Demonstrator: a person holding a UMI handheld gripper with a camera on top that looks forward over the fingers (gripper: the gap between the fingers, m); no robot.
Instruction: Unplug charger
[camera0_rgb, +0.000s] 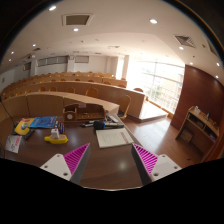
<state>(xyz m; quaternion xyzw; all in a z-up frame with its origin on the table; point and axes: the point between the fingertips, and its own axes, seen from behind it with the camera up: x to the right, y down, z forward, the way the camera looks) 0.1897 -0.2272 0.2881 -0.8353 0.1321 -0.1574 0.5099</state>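
My gripper (111, 150) is open and empty, with its magenta pads (77, 158) spread wide above a dark brown table (108, 170). A white flat sheet or pad (113, 137) lies on the table just ahead of the fingers. A small dark object (108, 122) sits just beyond it; I cannot tell whether it is the charger. I cannot make out a plug, a cable or a socket.
Ahead to the left are a brown box (82, 110), a blue book (42, 122), a yellow object (56, 139) and a white card (13, 143). Wooden benches (70, 95) curve round behind. A shelf unit (200, 128) stands to the right, near bright windows (160, 80).
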